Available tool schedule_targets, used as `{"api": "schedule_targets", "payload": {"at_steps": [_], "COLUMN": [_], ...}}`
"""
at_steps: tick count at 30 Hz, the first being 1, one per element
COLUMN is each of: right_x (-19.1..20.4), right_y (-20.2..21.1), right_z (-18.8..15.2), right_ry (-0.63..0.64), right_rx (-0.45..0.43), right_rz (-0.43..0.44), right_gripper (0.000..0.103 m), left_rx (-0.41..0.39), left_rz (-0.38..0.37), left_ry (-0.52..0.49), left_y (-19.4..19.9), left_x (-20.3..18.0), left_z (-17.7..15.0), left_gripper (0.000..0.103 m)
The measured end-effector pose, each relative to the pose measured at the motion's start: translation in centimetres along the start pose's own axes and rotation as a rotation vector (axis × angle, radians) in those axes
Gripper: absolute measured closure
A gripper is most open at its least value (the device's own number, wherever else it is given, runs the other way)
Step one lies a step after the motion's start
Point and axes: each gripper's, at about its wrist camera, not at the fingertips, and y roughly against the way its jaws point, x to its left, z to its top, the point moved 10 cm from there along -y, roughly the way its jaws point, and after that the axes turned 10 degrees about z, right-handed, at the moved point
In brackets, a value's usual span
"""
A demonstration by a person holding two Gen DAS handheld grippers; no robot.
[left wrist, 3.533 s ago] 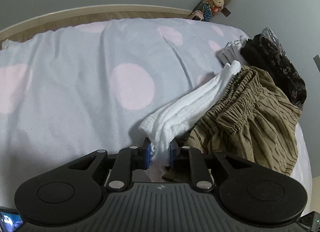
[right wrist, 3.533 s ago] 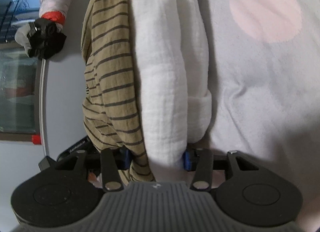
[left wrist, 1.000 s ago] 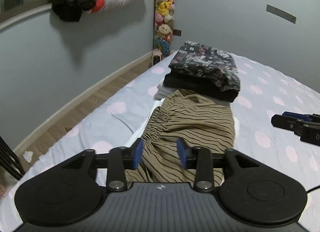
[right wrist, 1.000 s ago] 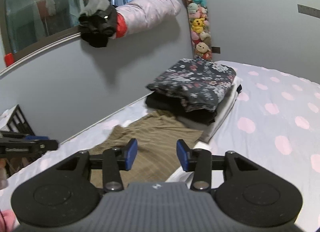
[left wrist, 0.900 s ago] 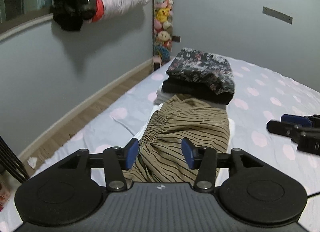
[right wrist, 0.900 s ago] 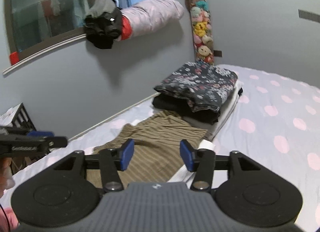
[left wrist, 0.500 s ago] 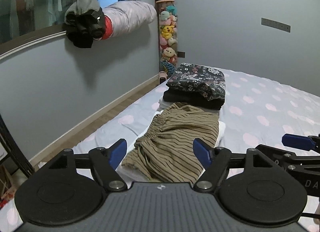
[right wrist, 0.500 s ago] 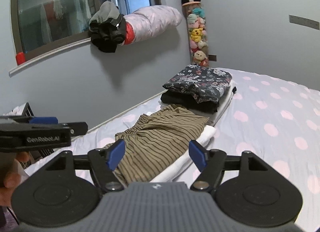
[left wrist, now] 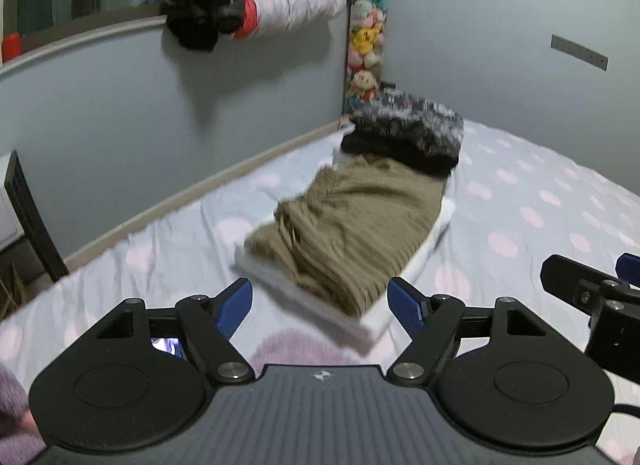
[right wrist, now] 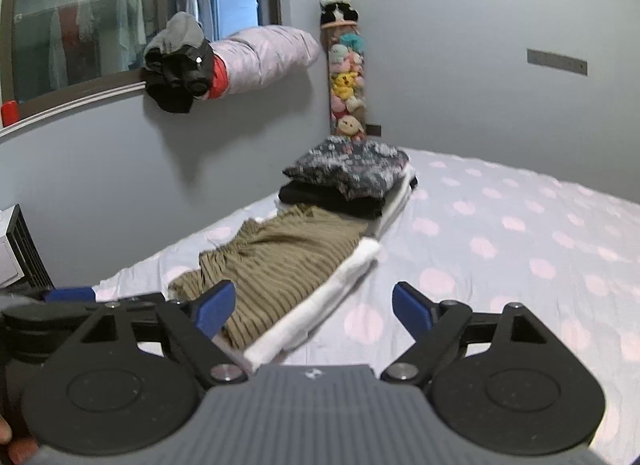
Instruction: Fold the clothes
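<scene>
Left wrist view: olive-brown striped crinkled garment (left wrist: 352, 221), folded flat with a gathered elastic edge at 9 o'clock, lying on a white folded textured cloth (left wrist: 320, 301) upon the pale lilac bedsheet with pink dots (left wrist: 540, 205). Beyond it at 12 o'clock, touching, a stack topped by a dark floral folded fabric (left wrist: 408, 121). Left gripper (left wrist: 326, 301) angled downward, blue-padded jaws spread wide, holding nothing, short of the near cloth corner. At 3 o'clock, the black right gripper (left wrist: 592, 289).

Right wrist view: same olive garment (right wrist: 280, 257) and white cloth (right wrist: 320, 305) running toward 12 o'clock to the floral stack (right wrist: 348, 169). Right gripper (right wrist: 312, 307) tilted down, jaws opening, empty, above the sheet (right wrist: 520, 225). Left gripper (right wrist: 80, 301) at 9 o'clock. Clear tube of soft plush toys (right wrist: 346, 77) in the corner.
</scene>
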Motion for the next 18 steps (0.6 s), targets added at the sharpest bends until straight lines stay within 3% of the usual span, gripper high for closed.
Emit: {"api": "schedule_targets", "payload": {"at_steps": [7, 18], "right_x": [0.4, 1.7], "right_y": [0.4, 0.1], "right_z": [-3.2, -4.2], "right_ry": [0.034, 0.041], "right_rx": [0.057, 0.09], "right_rz": [-0.046, -0.031], "right_gripper": [0.015, 0.016], "left_rx": [0.018, 0.033], "left_rz": [-0.005, 0.017], "left_ry": [-0.042, -0.036], "left_y": [0.2, 0.8], "left_x": [-0.5, 1.2], "left_z": [-1.7, -2.8], "left_gripper": [0.015, 0.015]}}
